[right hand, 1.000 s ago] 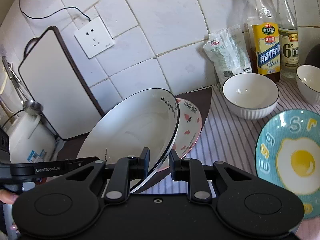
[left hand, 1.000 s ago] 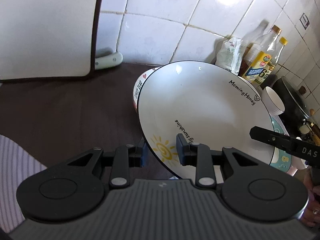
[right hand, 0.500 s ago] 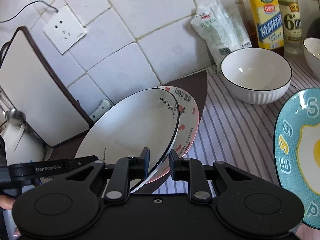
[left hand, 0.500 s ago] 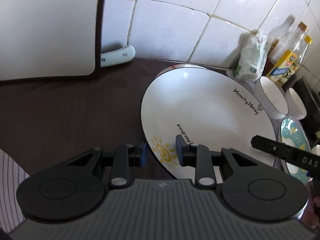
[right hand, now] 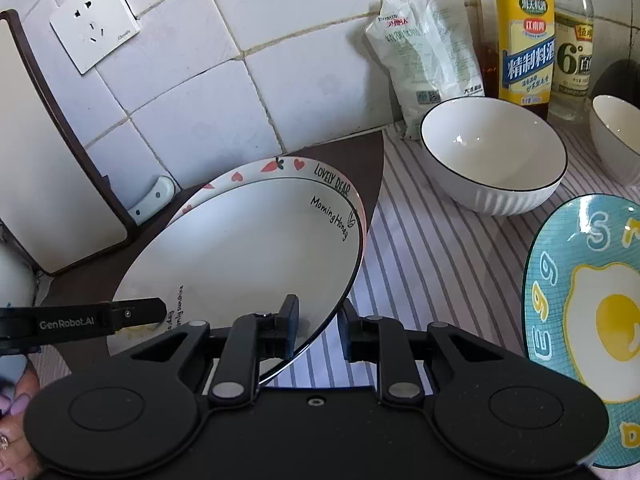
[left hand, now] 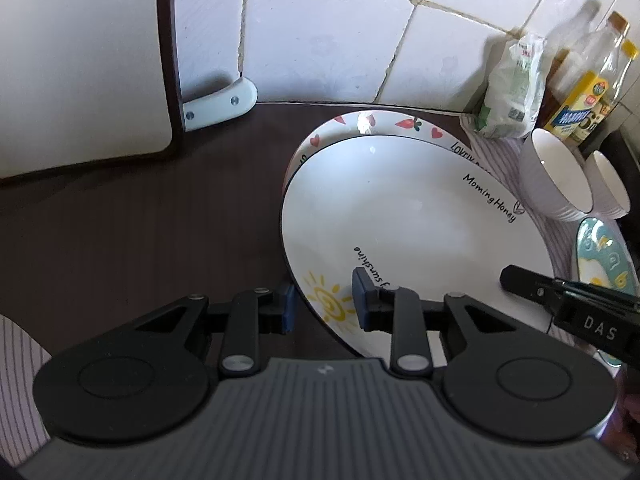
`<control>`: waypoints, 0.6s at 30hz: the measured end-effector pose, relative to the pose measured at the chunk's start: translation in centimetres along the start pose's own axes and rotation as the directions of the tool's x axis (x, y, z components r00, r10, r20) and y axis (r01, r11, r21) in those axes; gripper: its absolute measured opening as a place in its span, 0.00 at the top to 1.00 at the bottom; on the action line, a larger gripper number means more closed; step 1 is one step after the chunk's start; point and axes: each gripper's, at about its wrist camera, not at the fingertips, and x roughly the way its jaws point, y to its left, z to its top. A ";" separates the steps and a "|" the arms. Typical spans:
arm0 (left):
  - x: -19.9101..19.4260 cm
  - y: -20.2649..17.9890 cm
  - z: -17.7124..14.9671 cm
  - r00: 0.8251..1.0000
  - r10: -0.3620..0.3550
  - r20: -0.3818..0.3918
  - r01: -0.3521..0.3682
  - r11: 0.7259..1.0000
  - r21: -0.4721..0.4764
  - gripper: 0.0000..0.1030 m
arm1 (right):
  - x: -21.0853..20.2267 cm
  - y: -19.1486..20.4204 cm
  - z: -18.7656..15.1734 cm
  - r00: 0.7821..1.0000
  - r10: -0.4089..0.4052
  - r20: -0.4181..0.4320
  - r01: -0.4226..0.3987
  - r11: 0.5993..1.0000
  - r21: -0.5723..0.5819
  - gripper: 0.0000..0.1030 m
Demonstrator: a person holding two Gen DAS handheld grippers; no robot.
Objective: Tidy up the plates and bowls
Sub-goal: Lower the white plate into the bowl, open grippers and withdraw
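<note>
White plate with the sun sits right on top of the heart plate. Your left gripper and right gripper both pinch its rim.

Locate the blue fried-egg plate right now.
In the right wrist view, the blue fried-egg plate lies at the right edge on the striped cloth, just below the nearer white bowl.
</note>
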 end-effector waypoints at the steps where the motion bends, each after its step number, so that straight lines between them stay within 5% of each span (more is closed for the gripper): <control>1: 0.0 0.0 0.0 1.000 -0.003 -0.003 0.003 1.000 -0.004 0.74 | 0.0 0.0 0.1 1.000 -0.005 0.000 0.005 1.000 0.003 0.75; 8: 0.1 0.1 0.2 1.000 0.003 -0.016 -0.003 1.000 -0.011 0.75 | 0.2 1.2 0.2 0.996 -0.091 0.009 0.091 0.992 -0.091 0.71; 18: -0.6 -1.0 -0.3 0.998 0.032 -0.055 -0.033 0.999 -0.012 0.73 | -0.6 2.7 -0.5 0.972 -0.190 0.136 0.217 0.951 -0.220 0.69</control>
